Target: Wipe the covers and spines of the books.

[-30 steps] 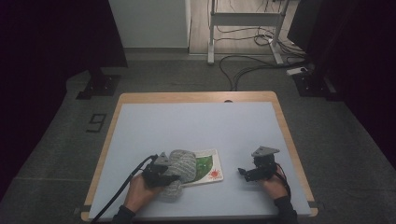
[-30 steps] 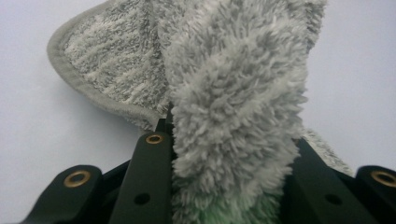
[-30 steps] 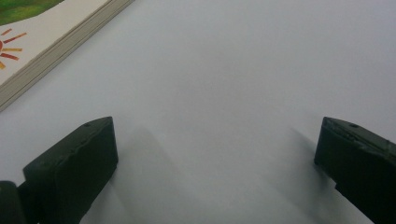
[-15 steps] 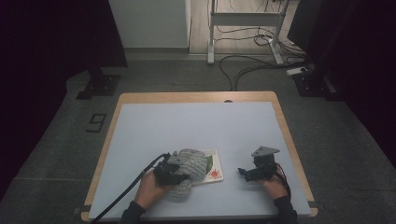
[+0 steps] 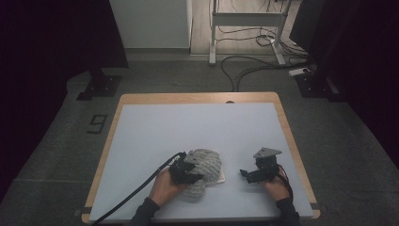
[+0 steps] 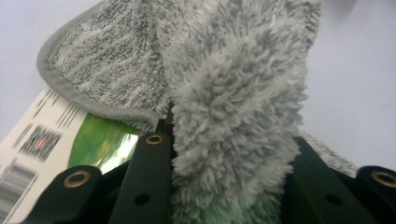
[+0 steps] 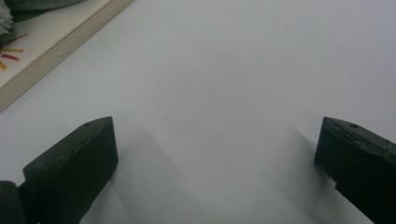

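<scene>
Left gripper view: left gripper clamps a fold of the fluffy grey microfibre cloth, draped over a thin green-and-white book on the pale blue table; right gripper gapes wide nearby.

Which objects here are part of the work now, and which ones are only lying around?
Part of the work:
- grey fluffy cloth, clamped in the left hand-held gripper
- book, lying under the cloth
- right hand-held gripper, open above the table

Only lying around:
- cables on the floor
- metal stand behind the table
</scene>
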A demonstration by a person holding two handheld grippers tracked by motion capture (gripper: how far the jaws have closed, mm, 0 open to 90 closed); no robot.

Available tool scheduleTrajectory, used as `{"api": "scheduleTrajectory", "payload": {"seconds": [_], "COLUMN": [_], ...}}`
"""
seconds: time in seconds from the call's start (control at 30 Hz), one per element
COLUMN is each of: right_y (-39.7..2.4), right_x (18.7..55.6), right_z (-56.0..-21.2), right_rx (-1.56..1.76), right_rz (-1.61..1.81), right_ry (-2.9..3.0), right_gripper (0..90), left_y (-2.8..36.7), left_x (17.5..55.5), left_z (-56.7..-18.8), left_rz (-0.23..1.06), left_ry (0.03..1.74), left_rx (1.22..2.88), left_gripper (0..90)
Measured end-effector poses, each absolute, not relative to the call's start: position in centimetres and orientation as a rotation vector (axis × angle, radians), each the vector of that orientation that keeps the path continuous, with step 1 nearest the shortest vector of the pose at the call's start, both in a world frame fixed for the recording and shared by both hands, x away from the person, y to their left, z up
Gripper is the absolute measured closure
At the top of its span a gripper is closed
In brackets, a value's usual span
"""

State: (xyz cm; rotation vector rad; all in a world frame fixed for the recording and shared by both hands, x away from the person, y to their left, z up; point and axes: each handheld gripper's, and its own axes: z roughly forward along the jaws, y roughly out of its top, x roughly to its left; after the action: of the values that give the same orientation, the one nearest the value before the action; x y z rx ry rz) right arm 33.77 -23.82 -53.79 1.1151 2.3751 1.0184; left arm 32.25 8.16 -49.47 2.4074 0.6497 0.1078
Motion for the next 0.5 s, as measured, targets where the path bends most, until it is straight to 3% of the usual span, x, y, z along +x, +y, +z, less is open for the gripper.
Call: {"api": "scheduleTrajectory", "payload": {"seconds": [0.5], "right_y": [-23.8], "right_x": [33.8], "right_z": [-53.8], "right_rx": [1.115], "right_rz": [1.019], "right_ry": [2.375], "right_gripper": [0.0], "left_y": [3.8], "left_x": [32.8], "left_z": [-49.7], "left_rz": [0.09], "left_ry": [0.575], "left_rx": [2.422], "left_gripper": [70.0]}}
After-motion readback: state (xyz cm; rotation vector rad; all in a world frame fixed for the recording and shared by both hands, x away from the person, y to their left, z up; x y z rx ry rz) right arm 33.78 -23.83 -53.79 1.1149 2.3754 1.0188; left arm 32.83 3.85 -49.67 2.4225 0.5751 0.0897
